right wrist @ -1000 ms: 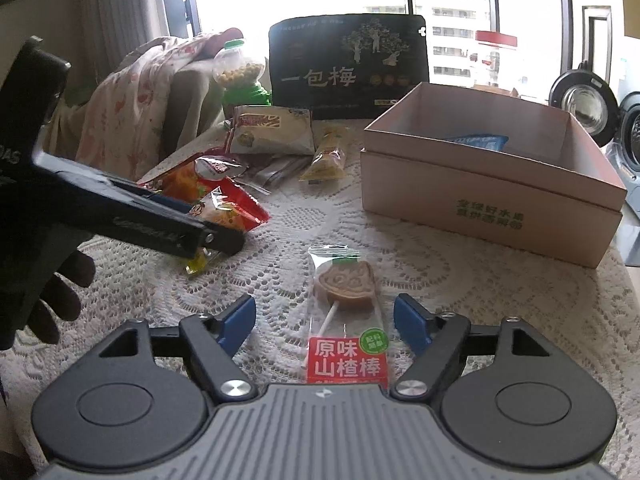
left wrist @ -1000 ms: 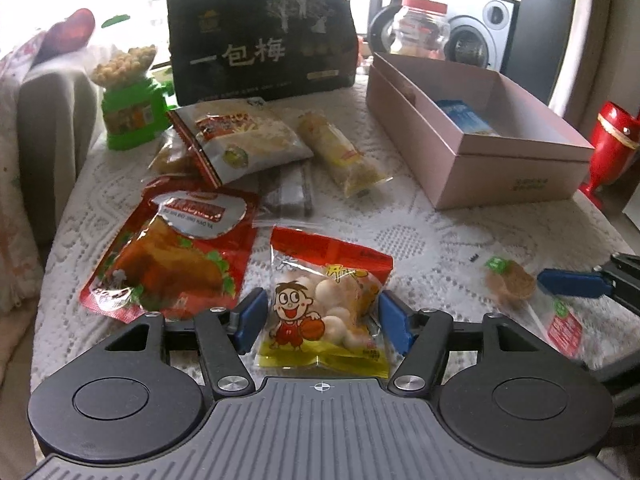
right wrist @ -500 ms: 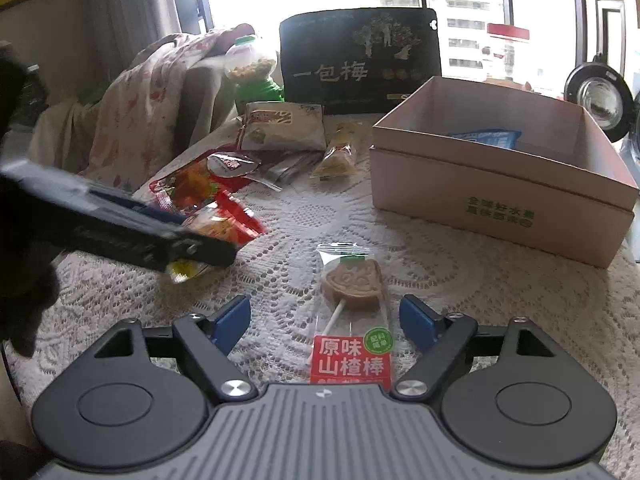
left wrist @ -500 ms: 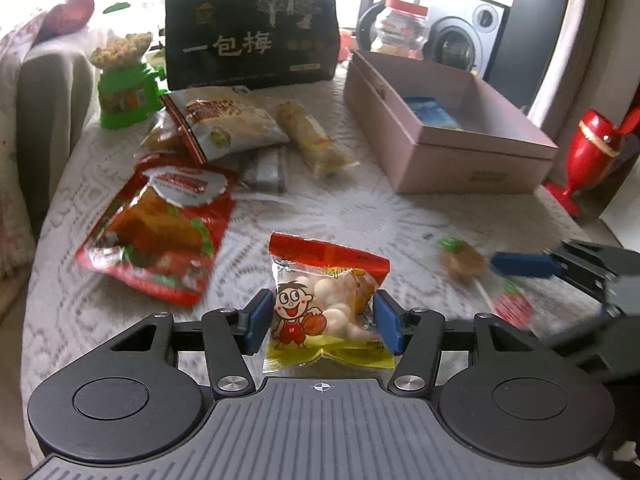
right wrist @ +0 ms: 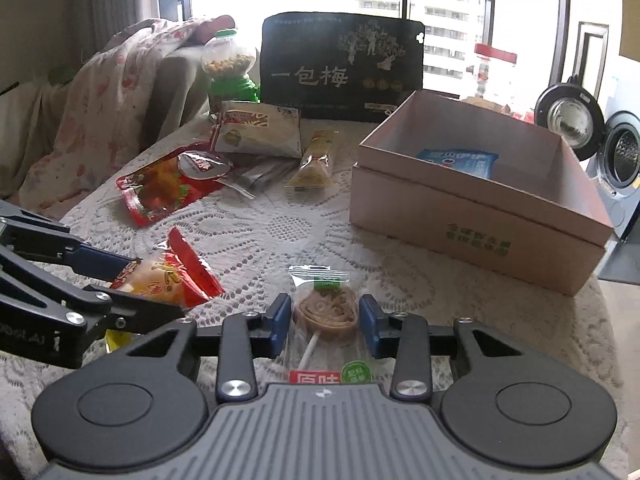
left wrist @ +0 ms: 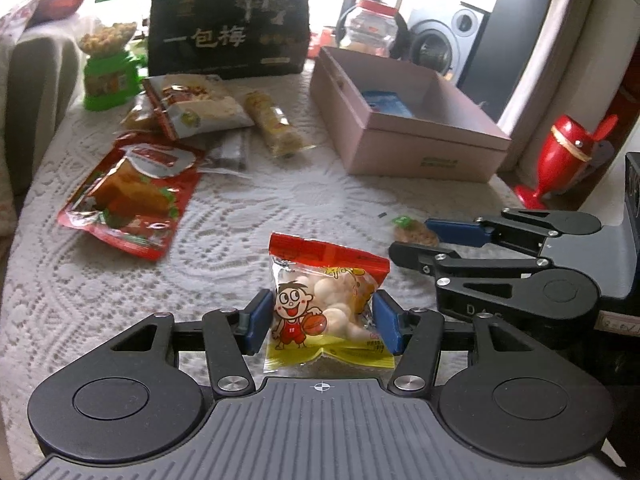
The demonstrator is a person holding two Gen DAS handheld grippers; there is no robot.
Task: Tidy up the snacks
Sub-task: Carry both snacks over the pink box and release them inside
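My left gripper (left wrist: 322, 320) is shut on a small snack bag (left wrist: 324, 304) with a cartoon boy, a red top and a yellow bottom, held just above the lace tablecloth. The right wrist view shows that bag (right wrist: 172, 276) between the left gripper's (right wrist: 156, 284) fingers at the left. My right gripper (right wrist: 324, 320) is closing; its blue pads touch both sides of a wrapped round lollipop (right wrist: 324, 308) lying on the cloth. An open pink box (right wrist: 460, 220) stands beyond to the right, with a blue packet (right wrist: 456, 160) inside.
Left of the box (left wrist: 400, 152) lie a red chicken packet (left wrist: 128, 196), a white packet (left wrist: 200, 104) and a yellow roll (left wrist: 272, 124). A big black bag (left wrist: 228, 24), a green candy dispenser (left wrist: 108, 76) and a jar (left wrist: 370, 28) stand behind. A red ornament (left wrist: 560, 156) stands off the table's right edge.
My left gripper closed on the cartoon bag and drew it back and up from the cloth. My right gripper's jaws went from wide apart to touching the lollipop.
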